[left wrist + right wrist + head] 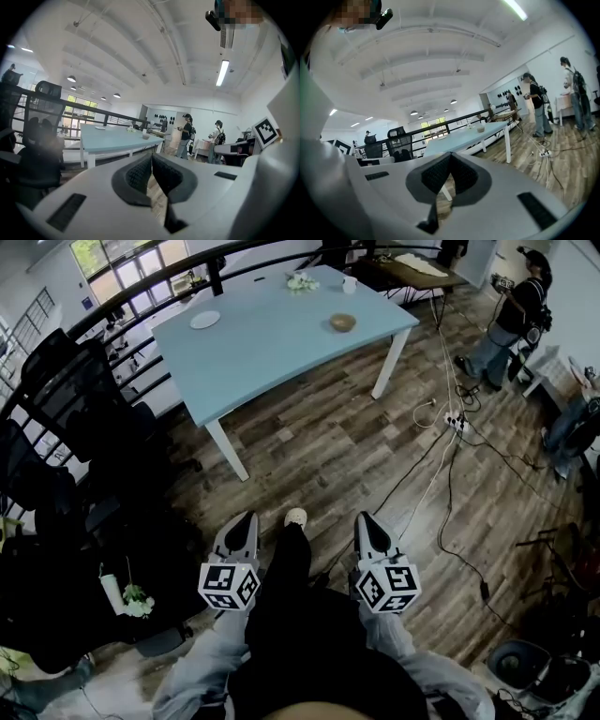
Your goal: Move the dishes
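On the light blue table (272, 334) far ahead stand a white plate (204, 320), a brown bowl (342, 322), a small white cup (349, 284) and a pale green-white bunch (301, 281). My left gripper (246, 520) and right gripper (365, 518) hang low beside my legs, well short of the table. In each gripper view the jaws meet at their tips with nothing between them; the left gripper (151, 155) and the right gripper (450, 155) both point toward the table (112, 140) (461, 139).
Black office chairs (66, 418) stand at the left, and a railing (150, 287) runs behind the table. Cables and a power strip (454, 421) lie on the wooden floor at the right. People stand at the far right (511, 320). Dark gear (525, 667) sits at lower right.
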The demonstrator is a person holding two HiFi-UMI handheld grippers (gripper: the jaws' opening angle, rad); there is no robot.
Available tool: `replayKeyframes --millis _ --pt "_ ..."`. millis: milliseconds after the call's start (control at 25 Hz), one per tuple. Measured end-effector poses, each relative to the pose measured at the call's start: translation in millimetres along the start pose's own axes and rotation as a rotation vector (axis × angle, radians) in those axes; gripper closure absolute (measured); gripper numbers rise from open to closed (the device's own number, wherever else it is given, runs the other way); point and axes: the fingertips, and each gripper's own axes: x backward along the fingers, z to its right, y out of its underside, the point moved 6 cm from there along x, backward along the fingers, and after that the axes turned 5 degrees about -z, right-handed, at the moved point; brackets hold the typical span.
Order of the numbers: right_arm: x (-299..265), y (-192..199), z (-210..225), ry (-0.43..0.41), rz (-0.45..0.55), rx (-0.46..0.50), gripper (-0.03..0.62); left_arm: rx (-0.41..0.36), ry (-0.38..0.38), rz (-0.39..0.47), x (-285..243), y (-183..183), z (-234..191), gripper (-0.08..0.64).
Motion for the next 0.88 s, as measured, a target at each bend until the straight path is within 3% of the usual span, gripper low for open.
replayKeyframes --millis 280,520,880 --pt "-52.1 -24.1 14.6 0.013 0.013 0.003 0.583 0.015 0.013 -0.003 -53.7 -15.3 -25.2 0.543" --pt "-110.3 -66.9 33.1 0.045 0.031 0.046 0.583 -0.021 0.026 0.016 -119.6 -53.5 -47.5 0.543" --pt "-192.2 -106.3 42.1 0.054 0.027 0.021 0.583 -0.029 0.067 0.007 -200.8 -94.7 -85.0 0.543"
